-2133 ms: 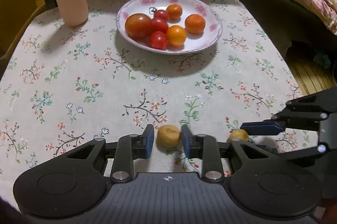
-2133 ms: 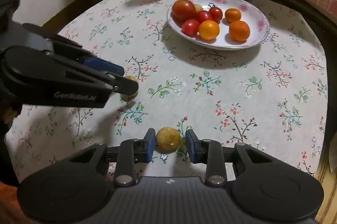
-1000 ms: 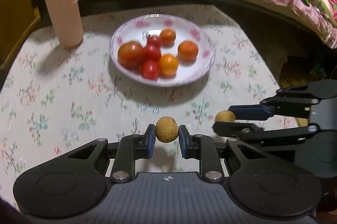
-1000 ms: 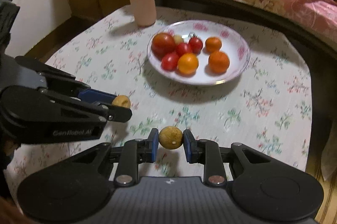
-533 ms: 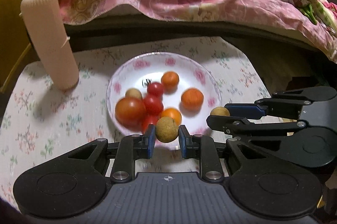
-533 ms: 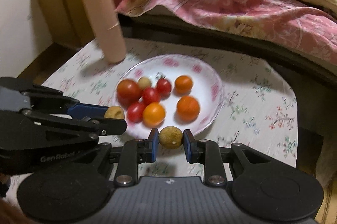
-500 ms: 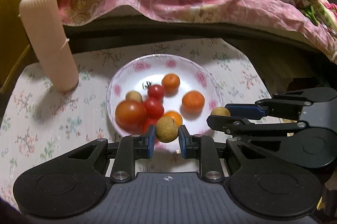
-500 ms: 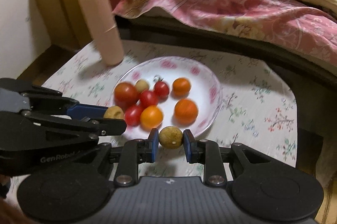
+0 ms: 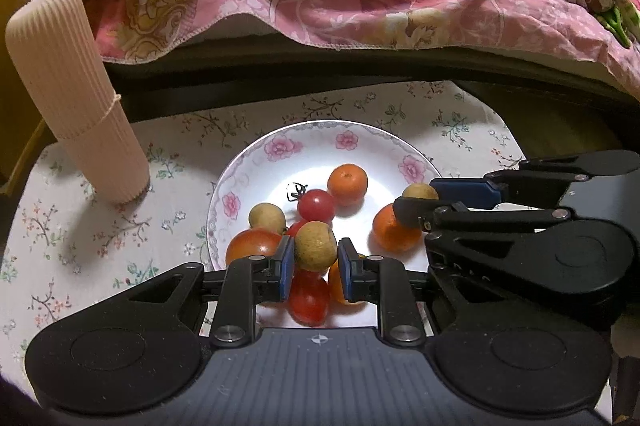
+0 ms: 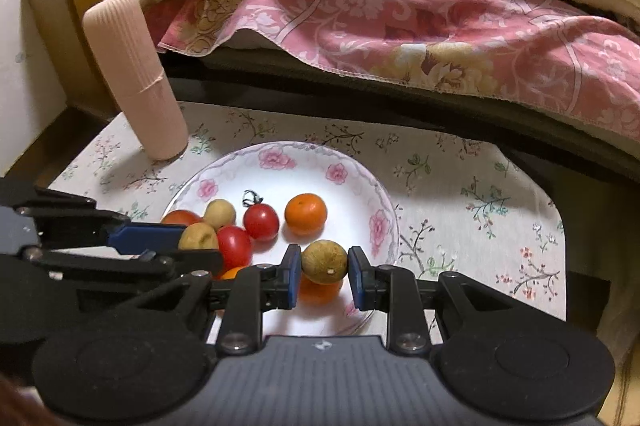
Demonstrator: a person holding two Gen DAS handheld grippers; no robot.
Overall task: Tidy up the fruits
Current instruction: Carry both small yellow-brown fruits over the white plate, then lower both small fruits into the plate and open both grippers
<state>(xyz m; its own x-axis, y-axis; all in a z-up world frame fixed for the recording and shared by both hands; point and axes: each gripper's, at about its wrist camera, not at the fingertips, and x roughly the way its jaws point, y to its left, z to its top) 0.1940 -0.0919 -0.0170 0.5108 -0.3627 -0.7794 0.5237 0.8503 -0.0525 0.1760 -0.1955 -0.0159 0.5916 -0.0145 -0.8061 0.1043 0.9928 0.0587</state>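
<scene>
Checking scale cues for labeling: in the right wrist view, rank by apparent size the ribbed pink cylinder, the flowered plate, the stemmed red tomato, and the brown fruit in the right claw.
1. flowered plate
2. ribbed pink cylinder
3. brown fruit in the right claw and stemmed red tomato: look alike, and the fruit is nearer the camera, so unranked.

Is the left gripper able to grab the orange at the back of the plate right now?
Probably not yet. The left gripper is already shut on a brown fruit, so its fingers are full. The orange itself lies uncovered on the plate.
</scene>
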